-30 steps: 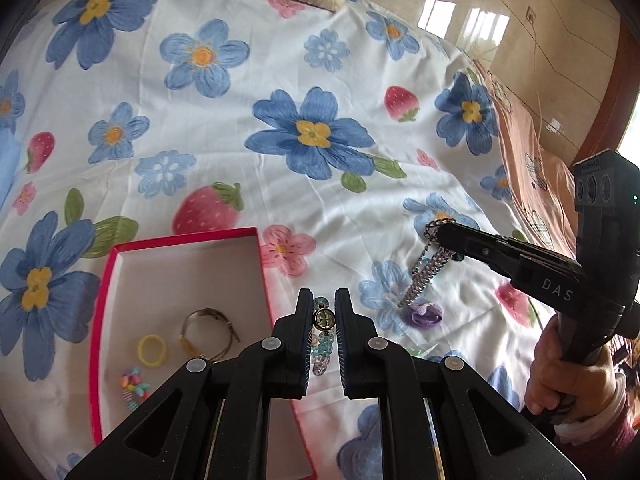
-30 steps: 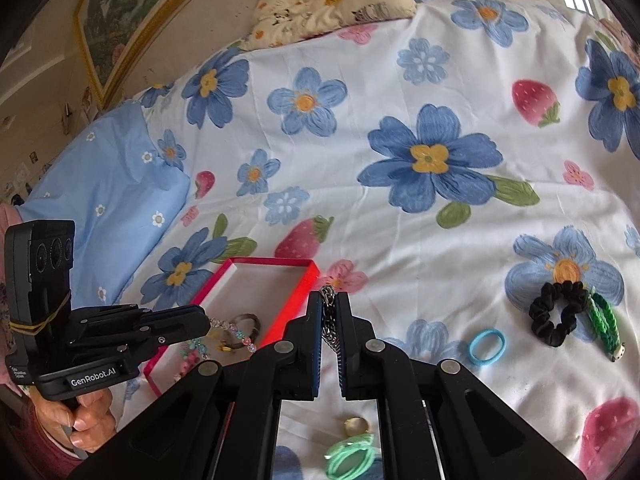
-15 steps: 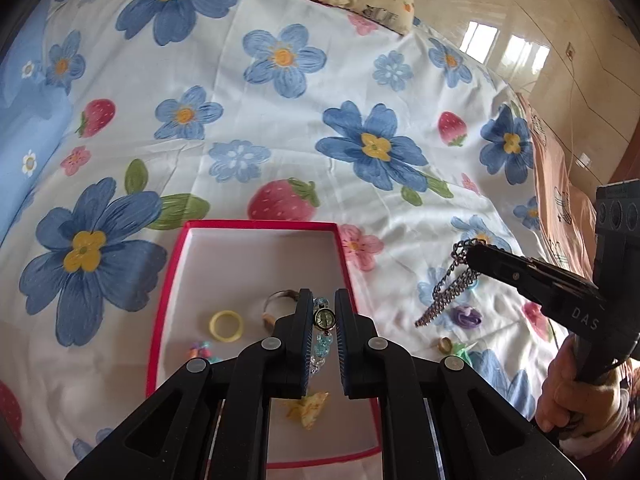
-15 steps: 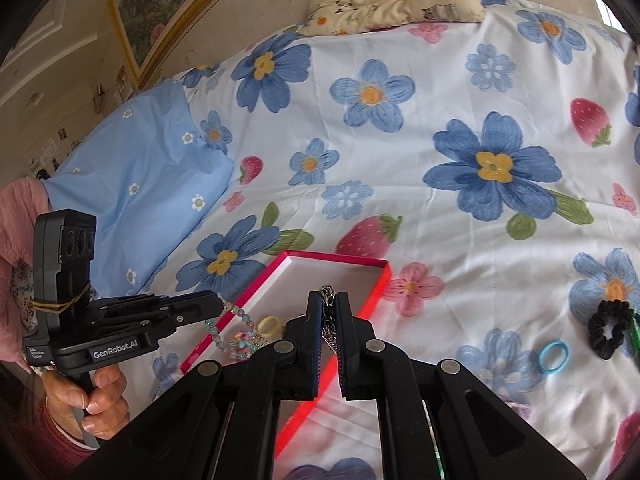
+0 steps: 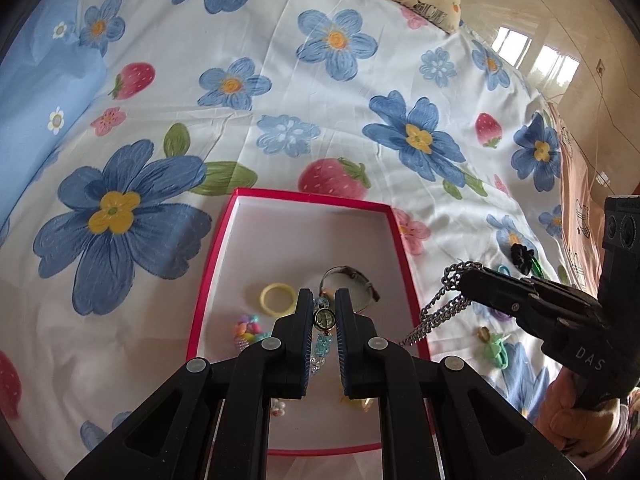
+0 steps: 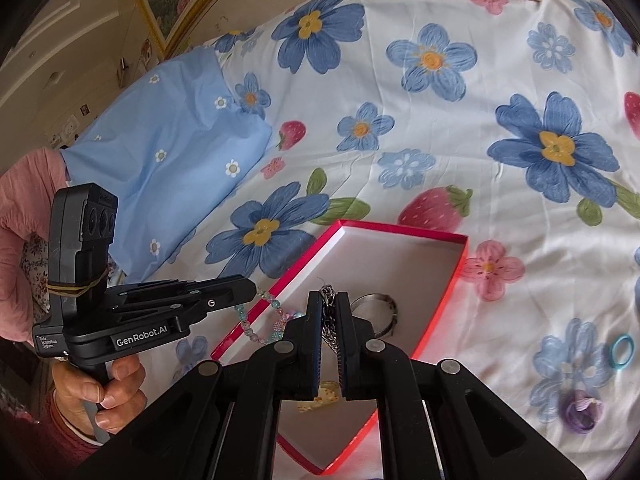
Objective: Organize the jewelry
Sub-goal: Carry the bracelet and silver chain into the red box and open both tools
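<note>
Both grippers now over my red box [image 5: 400,240]: left gripper [image 5: 324,304] pinching beaded bracelet [image 5: 322,340], right gripper [image 6: 329,300] clamping chain [image 6: 329,320]; release next.

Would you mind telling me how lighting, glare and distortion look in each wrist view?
Left wrist view: even daylight, window glare on the glossy floor, fisheye bending the red box, sharp. Right wrist view: soft light, no glare, curved bedspread, dark corner vignette.

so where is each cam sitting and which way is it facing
Left wrist: on the left gripper, angled down over the red box; its fingers pinch a bead bracelet; the right gripper with a silver chain shows.
Right wrist: on the right gripper, facing the box from its other side; the left gripper and hand show.
Shared: box, floral bedsheet.
</note>
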A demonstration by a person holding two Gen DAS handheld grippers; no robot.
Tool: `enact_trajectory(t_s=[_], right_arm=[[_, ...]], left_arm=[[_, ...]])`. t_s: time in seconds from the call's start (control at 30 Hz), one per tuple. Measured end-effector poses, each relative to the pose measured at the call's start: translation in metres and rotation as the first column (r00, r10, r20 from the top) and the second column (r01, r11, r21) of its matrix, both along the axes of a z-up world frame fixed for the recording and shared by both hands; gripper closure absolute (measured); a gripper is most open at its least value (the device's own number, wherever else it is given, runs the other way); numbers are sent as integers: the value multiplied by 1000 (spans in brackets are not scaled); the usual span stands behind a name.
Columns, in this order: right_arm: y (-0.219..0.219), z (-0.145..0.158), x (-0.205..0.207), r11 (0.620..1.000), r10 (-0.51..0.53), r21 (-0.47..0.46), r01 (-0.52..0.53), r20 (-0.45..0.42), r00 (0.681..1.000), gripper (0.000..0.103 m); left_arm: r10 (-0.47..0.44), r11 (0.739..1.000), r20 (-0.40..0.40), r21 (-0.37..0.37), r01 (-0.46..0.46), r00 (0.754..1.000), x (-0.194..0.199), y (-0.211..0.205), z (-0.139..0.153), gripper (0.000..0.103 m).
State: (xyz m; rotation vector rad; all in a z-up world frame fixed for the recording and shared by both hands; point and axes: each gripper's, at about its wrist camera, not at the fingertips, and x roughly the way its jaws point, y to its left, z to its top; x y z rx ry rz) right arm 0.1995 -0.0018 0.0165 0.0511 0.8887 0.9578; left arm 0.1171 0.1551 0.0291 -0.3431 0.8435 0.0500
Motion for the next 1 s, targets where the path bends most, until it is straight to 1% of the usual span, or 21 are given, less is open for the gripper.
enact_trajectory(t_s=[0.27,0.4,0.7,1.0], right_arm=[[16,-29,1,999,16,-49,-19,-45,999,97],[21,-45,1,997,22,-74,-27,-71,997,97],[27,-78,0,990,34,-130,-52,-131,991,97],[33,-92,-1,982,42,-175,-70,-155,987,97]], left_arm=[[25,999,-54,-42,-27,998,21,12,-33,93],[39,998,-83,-48,-43,996,29,16,-49,93],[73,996,-131,-31,-78,989,35,24,-73,93],[81,996,-179,-12,-85,981,40,21,-94,92]])
